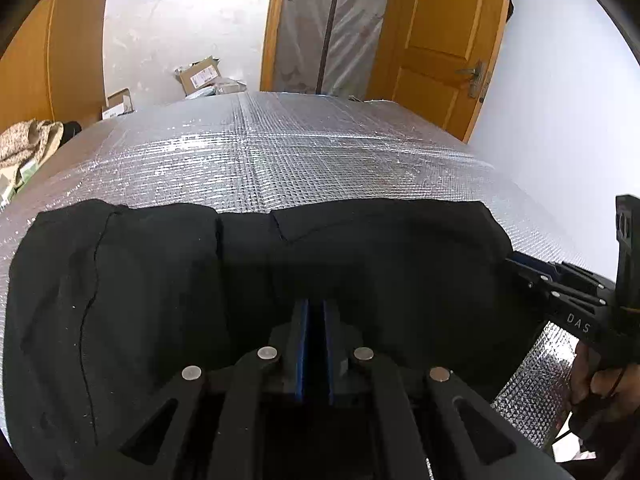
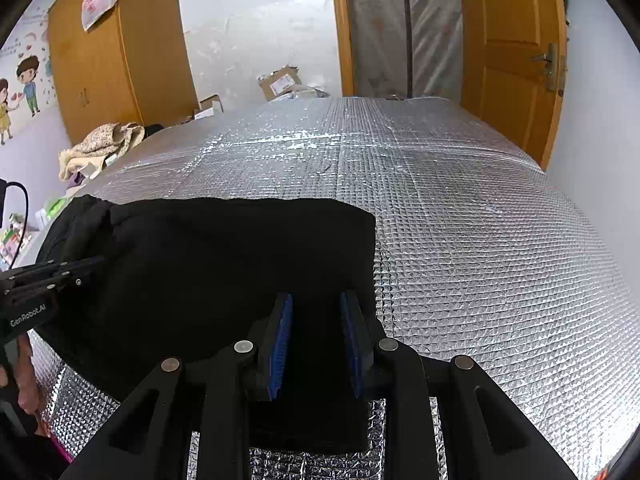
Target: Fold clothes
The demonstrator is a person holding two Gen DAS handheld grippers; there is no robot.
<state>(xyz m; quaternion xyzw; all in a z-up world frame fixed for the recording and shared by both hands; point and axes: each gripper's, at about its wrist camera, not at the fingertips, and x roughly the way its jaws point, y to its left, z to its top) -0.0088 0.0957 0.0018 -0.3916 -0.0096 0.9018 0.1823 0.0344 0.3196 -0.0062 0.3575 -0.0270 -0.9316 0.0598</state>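
A black garment (image 1: 160, 280) lies folded on the silver foil-covered table (image 1: 280, 152); it also shows in the right wrist view (image 2: 224, 256). My left gripper (image 1: 316, 308) hovers over the garment's middle with its blue pads almost together, nothing visibly between them. My right gripper (image 2: 316, 304) is open over the garment's right near edge, its blue pads apart with cloth beneath them. The right gripper shows at the garment's right edge in the left wrist view (image 1: 532, 268). The left gripper shows at the garment's left side in the right wrist view (image 2: 80, 268).
The foil table (image 2: 480, 240) stretches far and right of the garment. A beige cloth pile (image 2: 104, 144) lies off the left edge. Cardboard boxes (image 2: 280, 80) sit beyond the far edge, near a wooden door (image 2: 516, 60) and a wardrobe (image 2: 92, 64).
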